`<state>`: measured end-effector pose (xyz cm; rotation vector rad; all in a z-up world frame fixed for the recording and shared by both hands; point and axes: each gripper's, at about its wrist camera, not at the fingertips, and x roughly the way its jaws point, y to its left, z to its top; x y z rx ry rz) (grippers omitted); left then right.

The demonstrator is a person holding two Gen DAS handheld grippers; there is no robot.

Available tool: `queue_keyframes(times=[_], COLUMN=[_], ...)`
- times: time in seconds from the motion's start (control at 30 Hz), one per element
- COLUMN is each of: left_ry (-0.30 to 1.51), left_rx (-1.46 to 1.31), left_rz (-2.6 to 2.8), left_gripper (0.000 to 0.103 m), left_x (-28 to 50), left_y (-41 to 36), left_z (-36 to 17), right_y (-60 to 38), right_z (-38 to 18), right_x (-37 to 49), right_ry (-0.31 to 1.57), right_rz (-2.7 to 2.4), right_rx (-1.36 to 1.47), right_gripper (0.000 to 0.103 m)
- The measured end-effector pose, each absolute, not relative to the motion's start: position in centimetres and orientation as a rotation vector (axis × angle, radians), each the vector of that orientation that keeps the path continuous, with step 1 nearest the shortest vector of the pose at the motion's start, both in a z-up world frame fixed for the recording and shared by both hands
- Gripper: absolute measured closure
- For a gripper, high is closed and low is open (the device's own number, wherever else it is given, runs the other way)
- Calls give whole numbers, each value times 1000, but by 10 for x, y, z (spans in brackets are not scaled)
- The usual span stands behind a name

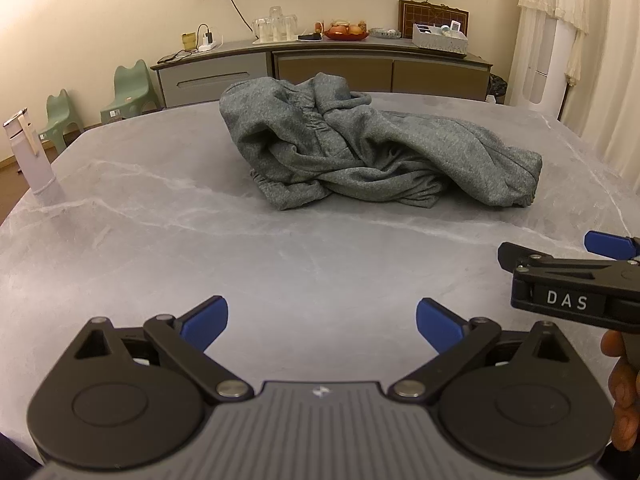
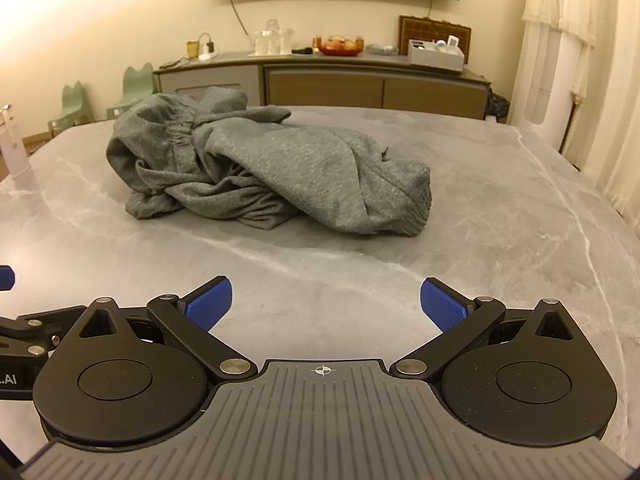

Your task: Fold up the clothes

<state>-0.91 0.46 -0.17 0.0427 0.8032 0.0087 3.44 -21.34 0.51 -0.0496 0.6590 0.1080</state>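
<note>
1. Garment status: the crumpled grey knit garment (image 1: 360, 148) is lying in a heap on the grey marble-patterned tabletop (image 1: 160, 248), toward the far middle of it, well apart from both grippers. Nothing is laid flat and no fold is showing, so I am judging the task to be at its very start: the approach before a first grasp.

2. Left gripper (image 1: 322, 322): its blue-padded jaws are standing spread wide with only bare tabletop between them. It is tilting downward toward the table, short of the heap.

3. Right gripper (image 2: 326, 306): its jaws are likewise standing spread wide and holding nothing. It is pitching down a little less steeply and sitting just beside the left one; its black body marked "DAS" is showing at the right edge of the left wrist view, with the person's fingers (image 1: 622, 392) wrapping the handle below it.

4. Next move, as judged: both grippers are needing to travel forward to the heap and find separate edges. The ribbed cuff-like end (image 2: 416, 212) at the right of the pile is looking like the easiest hold for the right gripper; the bunched, gathered part (image 2: 160, 140) at the left is suiting the left.

5. Requirement: lifting and spreading the garment flat is coming before any fold. Which garment it is, I cannot tell.
</note>
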Motion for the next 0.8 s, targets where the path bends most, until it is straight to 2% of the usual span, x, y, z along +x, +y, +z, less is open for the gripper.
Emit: queue_keyframes(times=[0.13, 0.8], left_ry=[810, 815], left_rx=[44, 50], left_rz=[13, 33], left_gripper=[4, 3], left_x=[-9, -10], left_y=[6, 6], left_z=[-2, -1], right_y=[-212, -211], right_z=[5, 5], right_x=[35, 34], right_ry=[661, 669], right_rz=[115, 130], right_rx=[-51, -47], right_gripper=[0, 0])
